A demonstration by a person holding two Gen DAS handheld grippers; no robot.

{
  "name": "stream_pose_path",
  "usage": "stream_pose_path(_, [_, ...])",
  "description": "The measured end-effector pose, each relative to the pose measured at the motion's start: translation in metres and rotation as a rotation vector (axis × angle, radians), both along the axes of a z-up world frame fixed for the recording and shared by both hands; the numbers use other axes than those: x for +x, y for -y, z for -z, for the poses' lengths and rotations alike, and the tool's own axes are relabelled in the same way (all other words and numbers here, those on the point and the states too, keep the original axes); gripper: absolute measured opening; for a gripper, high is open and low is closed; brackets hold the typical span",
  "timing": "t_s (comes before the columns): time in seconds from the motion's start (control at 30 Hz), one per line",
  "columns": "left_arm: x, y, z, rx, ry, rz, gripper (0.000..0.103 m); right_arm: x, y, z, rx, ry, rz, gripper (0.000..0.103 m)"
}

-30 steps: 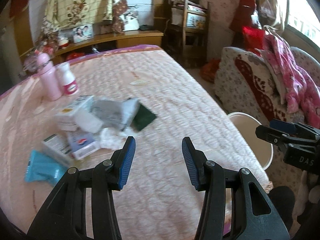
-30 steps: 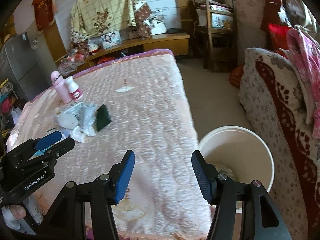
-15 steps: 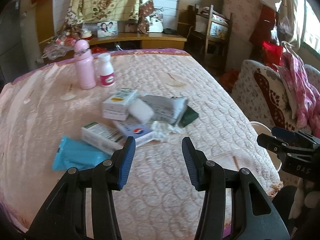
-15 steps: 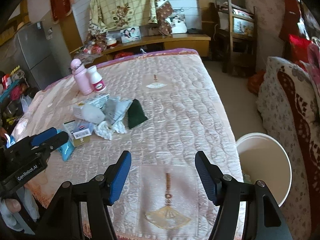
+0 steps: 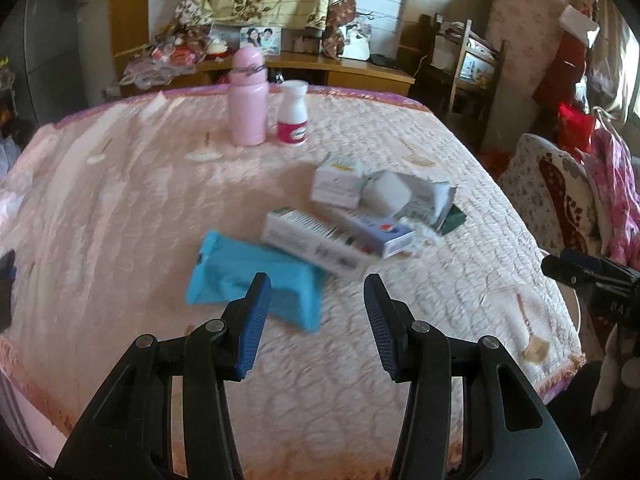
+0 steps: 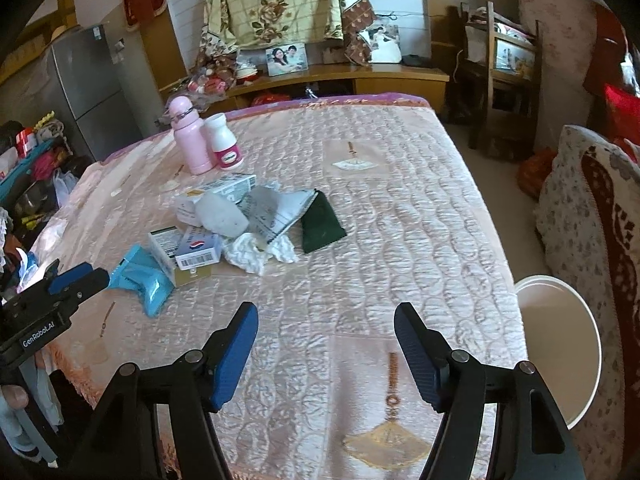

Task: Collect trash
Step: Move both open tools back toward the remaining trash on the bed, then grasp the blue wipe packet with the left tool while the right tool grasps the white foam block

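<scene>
A heap of trash lies on the pink quilted table: a blue packet (image 5: 256,280) (image 6: 142,276), small cardboard boxes (image 5: 316,240) (image 6: 188,250), crumpled white tissue (image 6: 260,252), grey-white wrappers (image 6: 276,210) and a dark green pouch (image 6: 322,224). My left gripper (image 5: 316,312) is open and empty, just short of the blue packet. My right gripper (image 6: 326,344) is open and empty over the table's near edge, well short of the heap. The white bin (image 6: 560,344) stands on the floor at the right.
A pink bottle (image 6: 190,136) and a white bottle (image 6: 224,140) stand upright behind the heap. A patterned sofa (image 6: 592,220) is beyond the bin. A wooden shelf (image 6: 340,76) and a chair (image 6: 504,76) are at the back, a fridge (image 6: 88,88) at the left.
Both grippers have swung left toward the heap. The left one now faces the blue packet; the bin has slid to the right edge of the right wrist view. Both stay open.
</scene>
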State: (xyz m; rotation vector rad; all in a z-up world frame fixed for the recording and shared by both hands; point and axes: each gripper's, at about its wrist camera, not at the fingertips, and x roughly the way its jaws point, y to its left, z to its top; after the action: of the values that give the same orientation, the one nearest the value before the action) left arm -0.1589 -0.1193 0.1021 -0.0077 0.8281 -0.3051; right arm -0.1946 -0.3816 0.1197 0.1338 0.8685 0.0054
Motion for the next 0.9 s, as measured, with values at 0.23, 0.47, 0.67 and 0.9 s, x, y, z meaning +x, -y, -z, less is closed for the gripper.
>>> stream_pose_path(0.23, [0.003,-0.036,0.023,0.018,-0.066,-0.029,0.047,0.011,-0.017,0.010,0.018,-0.022,-0.039,0.069])
stream_pose_path(0.47, [0.017,-0.059,0.032,-0.044,-0.108,-0.084,0.047,0.026,-0.042,0.021,0.023,-0.052,-0.101,0.069])
stream_pose_path(0.67, [0.043,-0.059,0.042,-0.080,-0.148,-0.131,0.047,0.037,-0.057,0.028,0.022,-0.073,-0.130,0.069])
stream_pose_path(0.9, [0.057,-0.079,0.058,-0.079,-0.198,-0.198,0.047,0.043,-0.054,0.030,0.008,-0.077,-0.144,0.069])
